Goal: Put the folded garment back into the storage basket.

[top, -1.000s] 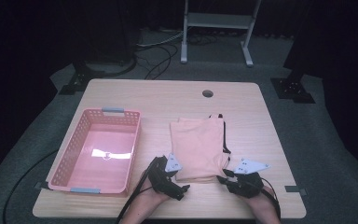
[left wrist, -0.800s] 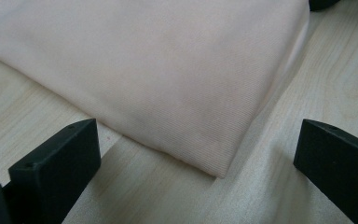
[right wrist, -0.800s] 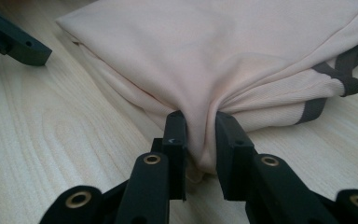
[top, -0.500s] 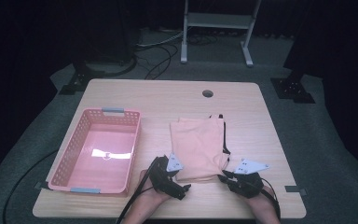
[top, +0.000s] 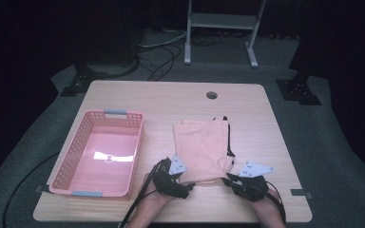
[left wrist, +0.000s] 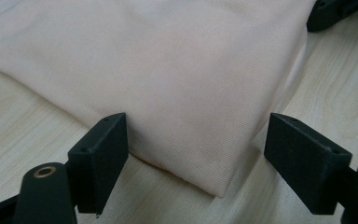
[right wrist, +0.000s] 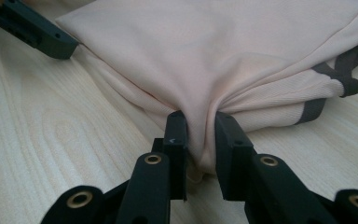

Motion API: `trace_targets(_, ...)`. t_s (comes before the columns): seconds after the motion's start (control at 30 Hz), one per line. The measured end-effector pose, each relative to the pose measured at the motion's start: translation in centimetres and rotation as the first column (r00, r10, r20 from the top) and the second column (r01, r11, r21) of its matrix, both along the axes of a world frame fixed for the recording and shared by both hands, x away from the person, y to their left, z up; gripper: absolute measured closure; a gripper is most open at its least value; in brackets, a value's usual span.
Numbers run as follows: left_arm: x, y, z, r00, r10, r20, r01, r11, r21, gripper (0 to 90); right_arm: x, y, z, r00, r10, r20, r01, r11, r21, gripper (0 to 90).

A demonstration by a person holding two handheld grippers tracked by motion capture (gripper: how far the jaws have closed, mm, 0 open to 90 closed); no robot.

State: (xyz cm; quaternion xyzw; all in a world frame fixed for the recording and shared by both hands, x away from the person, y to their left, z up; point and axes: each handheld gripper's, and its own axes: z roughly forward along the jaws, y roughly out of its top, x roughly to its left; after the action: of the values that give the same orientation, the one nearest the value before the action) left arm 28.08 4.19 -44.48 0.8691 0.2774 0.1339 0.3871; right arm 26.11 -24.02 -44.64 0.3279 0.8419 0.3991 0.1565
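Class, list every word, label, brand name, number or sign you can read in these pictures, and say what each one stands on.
None: no readable text on the folded peach garment, the pink basket, the wooden table or either tool.
A tiny pale mark on the right tool's black jaw is too small to read.

Left tongs [top: 186, 186] and right tongs [top: 229, 179]: matte black, blocky square pads, brass-ringed pivot holes. Each carries a grey 3-cornered plate and a trailing black cable. Forearms bare.
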Motion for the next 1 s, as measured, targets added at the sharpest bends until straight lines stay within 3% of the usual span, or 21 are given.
trace_targets(1.0,-0.33,0.29,0.11,0.9996,-0.016,0.021,0.017,0.9994,-0.03,61.8,-0.06,0.09,0.0,1.0,-0.006,0.003,0.006,1.0,-0.004,76.9)
